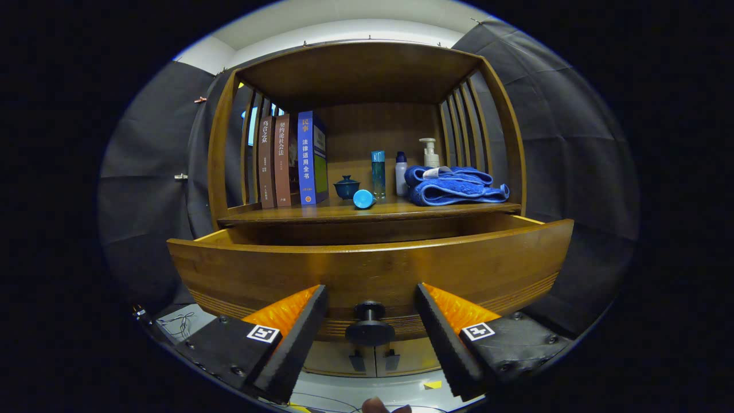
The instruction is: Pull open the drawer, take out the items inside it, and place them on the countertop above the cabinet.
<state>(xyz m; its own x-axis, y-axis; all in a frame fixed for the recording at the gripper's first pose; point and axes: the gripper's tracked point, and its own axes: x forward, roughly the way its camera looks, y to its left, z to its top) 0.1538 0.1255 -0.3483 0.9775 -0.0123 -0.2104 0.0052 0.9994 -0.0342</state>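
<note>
The tool (370, 321) is held level and pointed straight at the front of a wooden cabinet (367, 74). Its two fingers (298, 338) are spread apart, with nothing clamped between them. The dark round knob (370, 327) of the drawer (367, 269) is seen in the gap between the fingers, touched by neither of them. A fingertip of the person (375, 406) is glimpsed just below the tool.

The drawer is pulled out toward the tool, its curved front panel standing well forward of the cabinet body. The inside of the drawer is hidden behind that panel, so its contents cannot be told.

Above the drawer lies the worktop (321, 213), which is roofed over by the cabinet and fenced by slats on both sides. Three books (292, 160) are stood upright at its left, two brown and one blue. Near the middle, a small dark blue lidded cup (347, 187) is set, with a light blue cylinder (363, 199) lying on its side just ahead of it. A tall teal bottle (378, 173), a white bottle with a blue cap (401, 173) and a pump dispenser (429, 152) are stood to the right. A folded blue towel (456, 186) is laid at the right end, in front of the dispenser.

Below the drawer, two closed cabinet doors (374, 358) with small handles are seen.
</note>
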